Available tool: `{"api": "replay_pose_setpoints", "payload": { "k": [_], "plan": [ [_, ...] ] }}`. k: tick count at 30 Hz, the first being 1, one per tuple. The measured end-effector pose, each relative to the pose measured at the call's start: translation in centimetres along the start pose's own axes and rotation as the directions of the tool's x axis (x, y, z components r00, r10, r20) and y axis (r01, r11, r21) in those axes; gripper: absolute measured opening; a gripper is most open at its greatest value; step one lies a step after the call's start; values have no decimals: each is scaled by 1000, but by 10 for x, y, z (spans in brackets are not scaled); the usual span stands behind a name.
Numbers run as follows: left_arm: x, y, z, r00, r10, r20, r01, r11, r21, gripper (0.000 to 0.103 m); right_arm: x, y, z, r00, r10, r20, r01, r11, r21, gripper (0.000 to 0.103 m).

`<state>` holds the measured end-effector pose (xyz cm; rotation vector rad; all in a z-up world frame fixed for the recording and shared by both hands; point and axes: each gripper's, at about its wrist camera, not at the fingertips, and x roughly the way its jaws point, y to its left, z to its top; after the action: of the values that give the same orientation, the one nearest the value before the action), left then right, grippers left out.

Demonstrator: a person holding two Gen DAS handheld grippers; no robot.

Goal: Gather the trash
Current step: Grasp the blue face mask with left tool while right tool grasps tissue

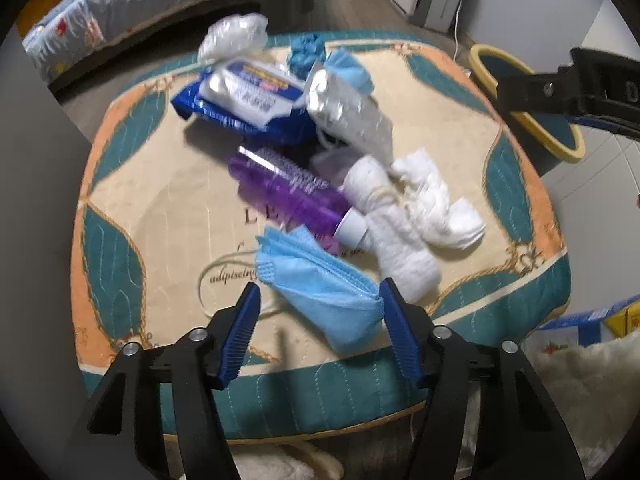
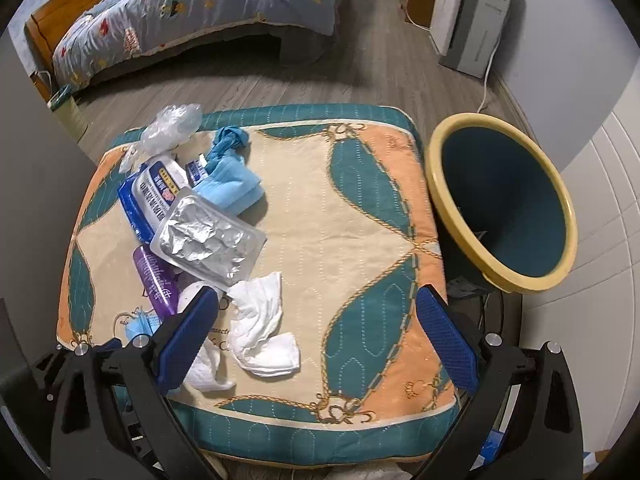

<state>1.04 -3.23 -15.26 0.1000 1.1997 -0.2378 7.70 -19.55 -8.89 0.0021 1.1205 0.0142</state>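
Trash lies in a heap on a padded teal, orange and cream cushion (image 2: 320, 208). Nearest is a folded light blue paper face mask (image 1: 320, 292), at about 6 o'clock in the heap. The left gripper (image 1: 320, 300) stands half open around it; its right pad looks to touch the mask, not yet squeezing. I think picking up is starting: next, close and lift. The right gripper (image 2: 316, 320) is wide open, empty, over a crumpled white tissue (image 2: 260, 320). A yellow-rimmed teal bin (image 2: 500, 208) waits at 3 o'clock, with a bed (image 2: 180, 4) at 11 o'clock.
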Motion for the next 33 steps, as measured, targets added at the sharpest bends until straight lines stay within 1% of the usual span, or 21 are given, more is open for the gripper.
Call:
{"api": "replay_pose_setpoints", "payload": {
  "k": [1, 3, 6, 9, 14, 16, 19, 21, 22, 23, 25, 26, 27, 28, 29, 31, 33],
  "plan": [
    [1, 3, 0, 1000, -2, -9, 2, 1000, 0, 53, 1, 3, -1, 1000, 4, -2, -4, 1000, -5, 97],
    [2, 7, -1, 1000, -8, -15, 8, 1000, 3, 31, 3, 6, -1, 1000, 17, -9, -17, 1000, -5, 97],
    [-2, 12, 1, 1000, 8, -4, -8, 1000, 4, 19, 6, 11, -3, 999, 41, -21, -41, 999, 8, 97],
    [-6, 16, 5, 999, 50, 14, -51, 998, 29, 15, 8, 17, -6, 998, 60, -30, -59, 998, 8, 97],
    [-12, 35, 11, 993, 111, 36, -111, 994, 4, 15, 16, 31, -11, 997, 51, -51, -52, 998, -28, 97],
    [-12, 51, 13, 992, 122, 34, -121, 991, -49, 15, 21, 36, -13, 997, 46, -63, -49, 998, -39, 97],
    [-9, 69, 13, 989, 146, 21, -143, 985, -96, 15, 30, 43, -15, 994, 64, -89, -68, 997, -40, 97],
    [-8, 75, 13, 993, 116, 20, -112, 986, -124, 15, 33, 47, -16, 992, 77, -100, -81, 996, -36, 95],
    [-8, 74, 12, 994, 109, 19, -105, 987, -125, 15, 35, 51, -17, 991, 83, -107, -88, 996, -36, 90],
    [-7, 72, 12, 994, 107, 17, -105, 988, -113, 17, 38, 54, -17, 989, 94, -116, -98, 994, -37, 88],
    [-6, 69, 12, 994, 104, 15, -102, 990, -94, 23, 43, 60, -18, 985, 109, -135, -116, 992, -43, 81],
    [-4, 67, 12, 995, 103, 11, -102, 991, -89, 28, 46, 63, -18, 982, 121, -147, -129, 990, -49, 78],
    [-3, 67, 11, 995, 99, 8, -98, 991, -87, 32, 48, 65, -18, 980, 127, -155, -136, 989, -51, 69],
    [-1, 68, 12, 995, 96, 5, -96, 991, -89, 33, 52, 67, -18, 978, 130, -165, -139, 989, -48, 61],
    [0, 68, 12, 996, 89, 1, -89, 992, -93, 33, 54, 68, -18, 975, 140, -172, -148, 988, -39, 57],
    [1, 68, 12, 996, 87, -5, -87, 992, -93, 34, 59, 67, -16, 965, 177, -192, -181, 983, -2, 46],
    [3, 66, 13, 996, 88, -16, -89, 993, -78, 34, 63, 68, -16, 957, 206, -206, -206, 978, 24, 42]
  ]
}}
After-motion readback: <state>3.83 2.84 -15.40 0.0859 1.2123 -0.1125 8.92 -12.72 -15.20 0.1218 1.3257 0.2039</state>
